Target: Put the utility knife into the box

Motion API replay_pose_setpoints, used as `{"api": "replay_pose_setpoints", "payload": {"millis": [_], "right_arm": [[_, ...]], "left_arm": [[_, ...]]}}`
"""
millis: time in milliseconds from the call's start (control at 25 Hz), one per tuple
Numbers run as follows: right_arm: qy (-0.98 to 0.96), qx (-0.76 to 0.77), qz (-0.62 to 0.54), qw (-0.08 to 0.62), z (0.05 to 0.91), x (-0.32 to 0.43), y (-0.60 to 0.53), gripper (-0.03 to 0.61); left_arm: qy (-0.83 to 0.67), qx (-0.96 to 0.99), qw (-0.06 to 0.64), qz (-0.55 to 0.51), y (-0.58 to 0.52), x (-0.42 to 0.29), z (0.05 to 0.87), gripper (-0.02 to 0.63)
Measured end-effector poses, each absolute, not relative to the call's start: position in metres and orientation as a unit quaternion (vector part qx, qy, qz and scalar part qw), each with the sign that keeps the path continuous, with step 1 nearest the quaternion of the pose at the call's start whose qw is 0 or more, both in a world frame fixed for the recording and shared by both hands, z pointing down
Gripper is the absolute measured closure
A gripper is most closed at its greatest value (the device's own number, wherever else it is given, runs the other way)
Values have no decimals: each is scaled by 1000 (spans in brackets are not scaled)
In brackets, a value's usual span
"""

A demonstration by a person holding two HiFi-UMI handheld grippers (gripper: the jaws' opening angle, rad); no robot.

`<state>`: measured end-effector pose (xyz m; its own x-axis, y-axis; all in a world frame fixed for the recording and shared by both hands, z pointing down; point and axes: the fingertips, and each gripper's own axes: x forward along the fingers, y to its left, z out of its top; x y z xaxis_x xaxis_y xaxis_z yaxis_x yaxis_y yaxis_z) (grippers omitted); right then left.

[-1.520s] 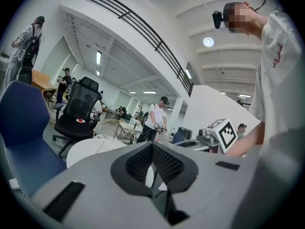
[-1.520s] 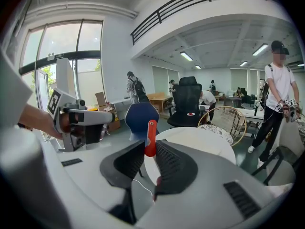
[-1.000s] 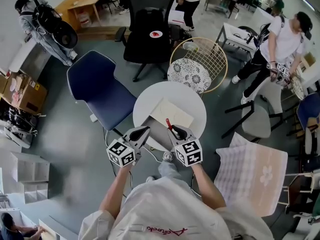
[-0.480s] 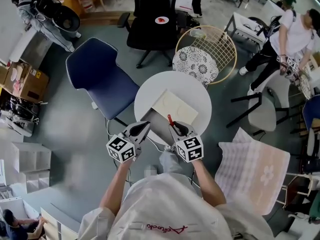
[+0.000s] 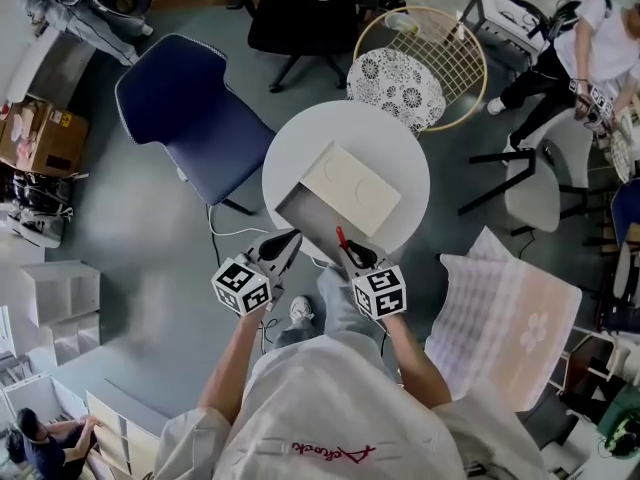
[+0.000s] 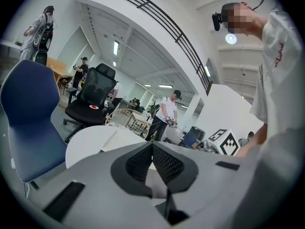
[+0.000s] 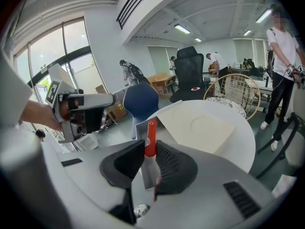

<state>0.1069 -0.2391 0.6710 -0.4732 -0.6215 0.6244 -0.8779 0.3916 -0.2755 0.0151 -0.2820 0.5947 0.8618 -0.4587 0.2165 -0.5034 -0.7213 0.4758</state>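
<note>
The utility knife [image 5: 341,238] is in my right claw [image 5: 352,256]. The two jaws are pressed on it from both sides, so the grip looks firm. In the right gripper view the utility knife [image 7: 150,138] stands up between the jaws of the right claw [image 7: 150,151], with its red end sticking out past the tips. Its long side runs the same way the jaws point, away from me, toward the far side.

The box [image 5: 350,183] is right in front of the red end, a little to the far side. It sits on the round white table [image 5: 400,148], with its near corner close to the table's near edge. I see a pale flat top and a grey part on the near left side. I cannot tell if the grey part is the open inside or just a side wall.

So I think the knife must go forward and down, red end first, into the box [image 7: 200,125].

My left claw [image 5: 285,243] is just left of the right one, near the box's near left corner. Its jaws are closed together with nothing in them [image 6: 152,149]. The right claw is the one to use, since it has the knife.
</note>
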Motion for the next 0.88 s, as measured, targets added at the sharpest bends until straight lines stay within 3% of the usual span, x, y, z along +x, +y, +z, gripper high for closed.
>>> {"api": "replay_pose_setpoints", "payload": {"millis": [280, 600, 880], "right_arm": [[-806, 446, 294, 253, 690, 109, -238, 495], [-803, 359, 174, 442, 722, 95, -232, 495], [-800, 336, 189, 459, 735, 82, -237, 495]], "left_arm": [[-265, 920, 285, 41, -279, 16, 606, 603], [-272, 916, 290, 40, -277, 10, 612, 603], [-282, 912, 295, 39, -276, -4, 617, 603]]}}
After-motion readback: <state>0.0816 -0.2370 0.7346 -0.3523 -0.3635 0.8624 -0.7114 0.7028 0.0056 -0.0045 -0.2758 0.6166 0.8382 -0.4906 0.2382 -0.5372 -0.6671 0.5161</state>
